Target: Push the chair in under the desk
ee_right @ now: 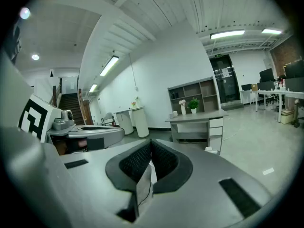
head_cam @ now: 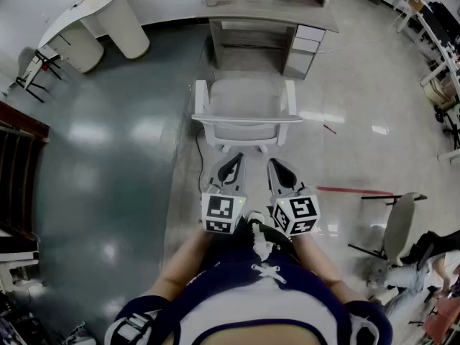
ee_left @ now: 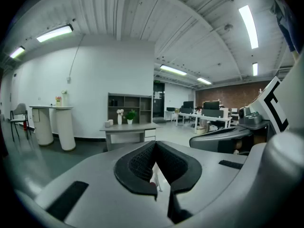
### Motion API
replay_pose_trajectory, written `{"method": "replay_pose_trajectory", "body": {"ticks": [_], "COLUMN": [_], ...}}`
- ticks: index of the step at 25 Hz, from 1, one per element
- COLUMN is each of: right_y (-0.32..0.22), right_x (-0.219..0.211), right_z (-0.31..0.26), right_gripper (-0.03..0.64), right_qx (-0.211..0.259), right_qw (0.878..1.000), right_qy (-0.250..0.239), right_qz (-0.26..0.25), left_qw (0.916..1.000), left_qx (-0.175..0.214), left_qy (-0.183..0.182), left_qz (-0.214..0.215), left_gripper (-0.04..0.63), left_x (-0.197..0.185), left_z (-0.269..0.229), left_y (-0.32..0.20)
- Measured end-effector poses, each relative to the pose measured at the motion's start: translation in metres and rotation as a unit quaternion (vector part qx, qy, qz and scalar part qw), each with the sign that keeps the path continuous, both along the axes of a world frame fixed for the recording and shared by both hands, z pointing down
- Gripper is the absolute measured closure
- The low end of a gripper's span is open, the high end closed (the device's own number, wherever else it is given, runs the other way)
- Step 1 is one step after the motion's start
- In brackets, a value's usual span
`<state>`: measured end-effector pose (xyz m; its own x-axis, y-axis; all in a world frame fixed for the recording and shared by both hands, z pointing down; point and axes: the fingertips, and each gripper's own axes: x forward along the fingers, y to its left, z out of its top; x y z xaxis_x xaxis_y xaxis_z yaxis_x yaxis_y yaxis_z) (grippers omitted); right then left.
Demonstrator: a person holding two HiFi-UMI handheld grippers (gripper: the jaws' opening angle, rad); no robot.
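A pale grey chair (head_cam: pixel 244 110) with two armrests stands on the floor, its seat facing the grey desk (head_cam: pixel 273 13) and its backrest towards me, a short gap from the desk front. My left gripper (head_cam: pixel 228 165) and right gripper (head_cam: pixel 280 167) are side by side just behind the backrest, not touching it. Both are shut with nothing between the jaws. The left gripper view looks over the shut left gripper (ee_left: pixel 154 148) at the desk (ee_left: pixel 128 127). In the right gripper view the right gripper (ee_right: pixel 151 146) points at the desk (ee_right: pixel 194 120). The chair is mostly hidden below both sets of jaws.
The desk has a drawer unit (head_cam: pixel 305 45) on its right side and small plants on top. A white curved counter (head_cam: pixel 93 20) stands at the back left. Another chair (head_cam: pixel 399 225) is at my right, and red tape (head_cam: pixel 352 190) lies on the floor. A cable (head_cam: pixel 199 149) runs left of the chair.
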<state>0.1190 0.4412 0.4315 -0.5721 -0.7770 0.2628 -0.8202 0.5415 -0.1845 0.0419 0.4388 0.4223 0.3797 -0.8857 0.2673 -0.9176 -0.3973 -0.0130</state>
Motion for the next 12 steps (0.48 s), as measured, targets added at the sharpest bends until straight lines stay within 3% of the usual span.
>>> {"method": "replay_pose_trajectory", "body": {"ticks": [6, 12], "right_y": [-0.015, -0.028], "right_x": [0.007, 0.000], "right_z": [0.013, 0.028], "right_gripper": [0.606, 0.606], "right_qx": [0.008, 0.007], "right_qw": [1.000, 0.998], "right_qy": [0.018, 0.028], "right_qz": [-0.024, -0.062], "left_qw": [0.9997, 0.9983], "left_qx": [-0.004, -0.034], "left_qy": [-0.023, -0.046], "left_qz": [-0.006, -0.006], "left_gripper": [0.586, 0.586], "left_x": [0.010, 0.004], "left_z": [0.014, 0.042], "left_y": [-0.010, -0.021]}}
